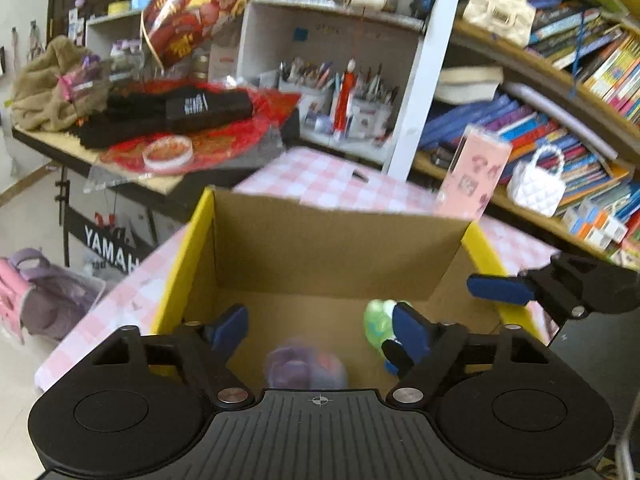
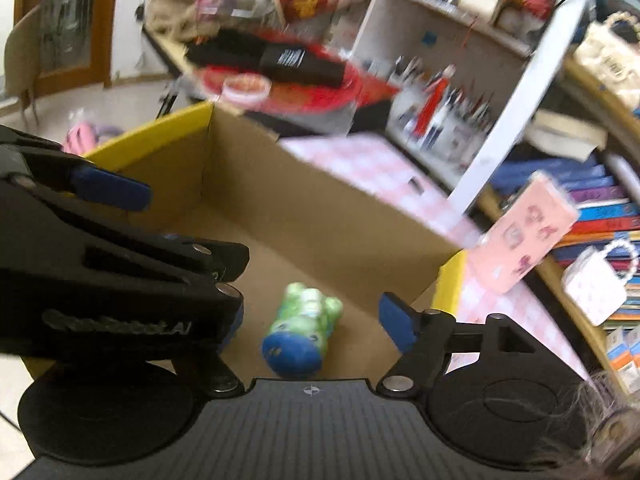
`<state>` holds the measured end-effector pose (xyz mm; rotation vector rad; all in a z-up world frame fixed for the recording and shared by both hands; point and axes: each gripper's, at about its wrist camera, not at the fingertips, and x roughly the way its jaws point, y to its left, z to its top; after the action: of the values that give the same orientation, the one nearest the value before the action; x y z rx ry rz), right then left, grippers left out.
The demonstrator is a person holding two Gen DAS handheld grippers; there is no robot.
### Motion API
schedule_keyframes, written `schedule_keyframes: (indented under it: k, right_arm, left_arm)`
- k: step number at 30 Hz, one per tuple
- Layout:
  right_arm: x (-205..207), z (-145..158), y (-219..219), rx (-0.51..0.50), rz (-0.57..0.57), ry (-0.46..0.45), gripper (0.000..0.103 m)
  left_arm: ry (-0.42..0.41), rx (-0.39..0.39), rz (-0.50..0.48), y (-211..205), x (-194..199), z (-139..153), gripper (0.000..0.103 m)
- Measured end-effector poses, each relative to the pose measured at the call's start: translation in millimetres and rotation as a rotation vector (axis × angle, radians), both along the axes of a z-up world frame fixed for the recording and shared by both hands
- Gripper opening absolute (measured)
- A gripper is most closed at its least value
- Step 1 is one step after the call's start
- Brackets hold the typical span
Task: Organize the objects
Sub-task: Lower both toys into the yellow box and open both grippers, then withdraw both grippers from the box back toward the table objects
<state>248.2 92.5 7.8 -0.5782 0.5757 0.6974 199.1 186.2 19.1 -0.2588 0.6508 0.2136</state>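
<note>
Both grippers point down into an open cardboard box (image 1: 320,256) with yellow outer faces, standing on a pink checked tablecloth (image 1: 332,180). Seen from the left gripper (image 1: 320,332), the far wall rises straight ahead, the left wall runs just outside its left finger, and the right wall runs beyond its right finger; the floor of the box ahead of the fingertips is bare up to the far wall. Beyond the box the room is crowded: a side table (image 1: 48,140) with black folded cloth ahead to the left, and bookshelves (image 1: 560,128) ahead to the right.

The left gripper's fingers (image 1: 230,326) stand well apart with nothing pressed between them. A blurred purple toy (image 1: 304,368) lies on the box floor between and below them, close to the gripper body (whether it touches a pad cannot be told).

The right gripper (image 2: 316,320) also stands open over the box, its right finger (image 2: 396,320) clear of everything; its left finger is mostly hidden behind the other gripper's body, which crosses in front on that side. A green and blue toy (image 2: 302,332) lies on the box floor between the fingers, touching neither visible pad. From the left gripper, that same toy sits just behind its right finger.

A pink card (image 2: 520,236) stands tilted on the tablecloth, ahead to the right of the right gripper, outside the box's right wall.
</note>
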Motion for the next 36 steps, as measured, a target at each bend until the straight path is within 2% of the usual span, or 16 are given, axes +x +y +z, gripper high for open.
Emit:
schedule_keyframes:
  k: [8, 14, 19, 22, 34, 36]
  right_arm:
    - [-22.1, 37.4, -31.1, 0.171, -0.144, -0.078, 0.073]
    - [-44.8, 54.9, -56.2, 0.279, -0.270, -0.090, 0.073]
    - [-70.5, 47.0, -73.1, 0.289, -0.365, -0.088, 0.073]
    - [-88.6, 37.0, -78.0, 0.287, -0.407, -0.050, 0.073]
    - [-176.5, 6.2, -84.7, 0.264, -0.484, 0.055, 0.073]
    - [-192.1, 1.3, -88.2, 0.271, -0.507, 0.069, 0.073]
  left_arm:
    - [-0.130, 0.024, 0.019, -0.4, -37.8, 31.9, 0.083]
    - [-0.174, 0.037, 0.010, -4.0, -66.0, 42.8, 0.083]
    - [-0.148, 0.043, 0.004, -4.8, -90.3, 35.4, 0.083]
    - [-0.127, 0.041, 0.008, -6.2, -108.2, 28.4, 0.083]
    - [-0.046, 0.043, 0.006, -18.4, -182.8, 2.6, 0.084]
    - [-0.034, 0.053, 0.010, -22.4, -193.4, -1.7, 0.088]
